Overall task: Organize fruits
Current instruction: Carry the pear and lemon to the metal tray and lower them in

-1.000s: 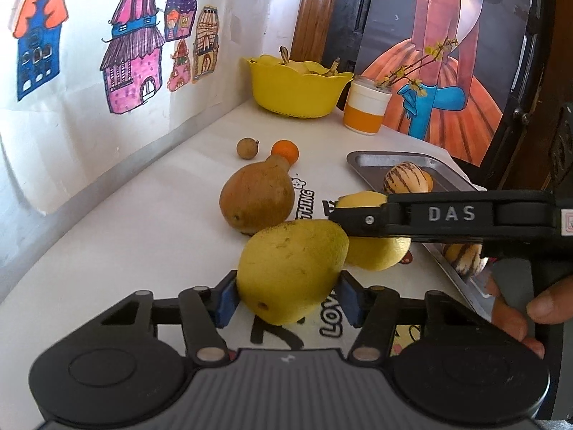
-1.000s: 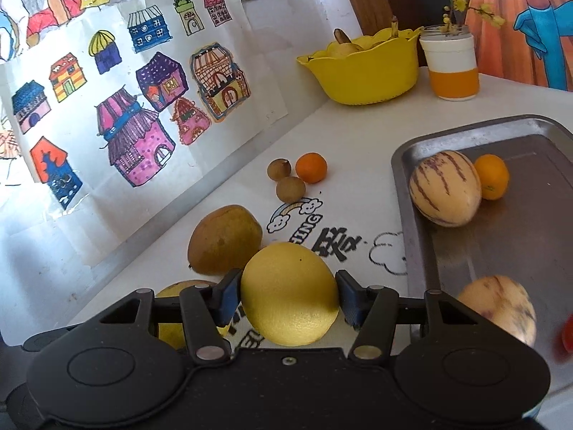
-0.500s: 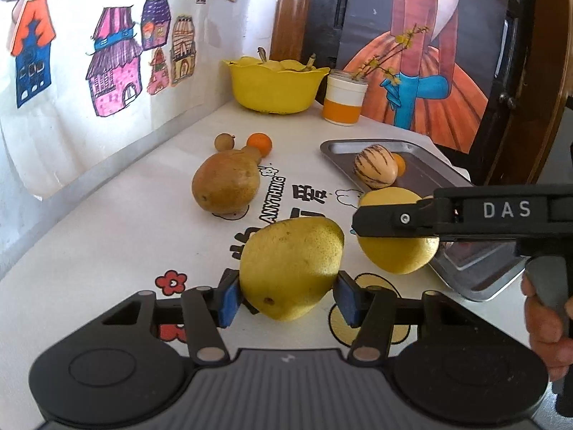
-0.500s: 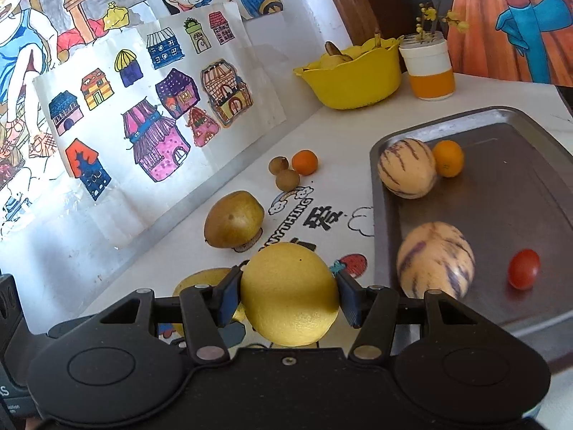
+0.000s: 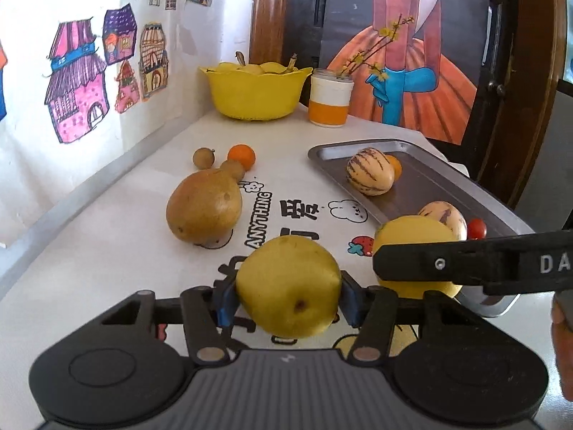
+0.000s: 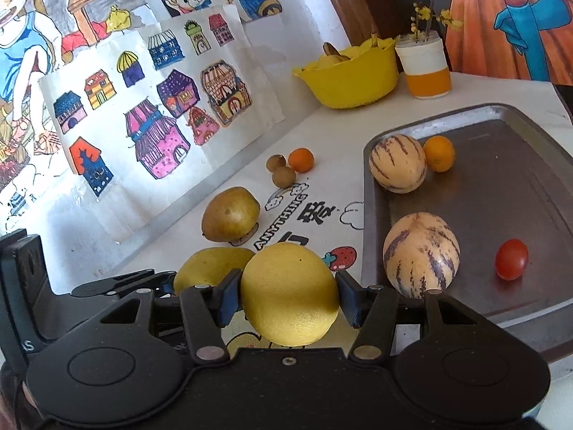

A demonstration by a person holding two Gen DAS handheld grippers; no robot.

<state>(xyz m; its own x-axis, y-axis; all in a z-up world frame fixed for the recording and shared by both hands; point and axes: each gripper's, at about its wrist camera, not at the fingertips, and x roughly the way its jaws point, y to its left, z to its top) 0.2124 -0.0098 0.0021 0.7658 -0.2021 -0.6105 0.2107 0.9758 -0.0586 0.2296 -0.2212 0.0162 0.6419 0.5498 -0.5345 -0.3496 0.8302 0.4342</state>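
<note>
My left gripper (image 5: pixel 286 299) is shut on a yellow-green pear (image 5: pixel 288 285) and holds it above the printed tablecloth. My right gripper (image 6: pixel 288 297) is shut on a yellow lemon (image 6: pixel 290 292), just left of the metal tray (image 6: pixel 501 197); the lemon also shows in the left wrist view (image 5: pixel 412 240). The pear shows in the right wrist view (image 6: pixel 207 263) to the left of the lemon. A brown pear (image 5: pixel 202 209) lies on the cloth. The tray holds two striped melons (image 6: pixel 397 163) (image 6: pixel 420 252), a small orange (image 6: pixel 438 153) and a cherry tomato (image 6: pixel 511 258).
A yellow bowl (image 5: pixel 256 93) with fruit stands at the back by the wall, next to a white and orange cup (image 5: pixel 329 102) with twigs. A small orange (image 5: pixel 241 156) and two small brown fruits (image 5: pixel 203 157) lie beyond the brown pear. Drawings cover the left wall.
Both grippers have risen and drawn back from the table with their fruits held. More of the tray, the second melon and the tomato have come into view.
</note>
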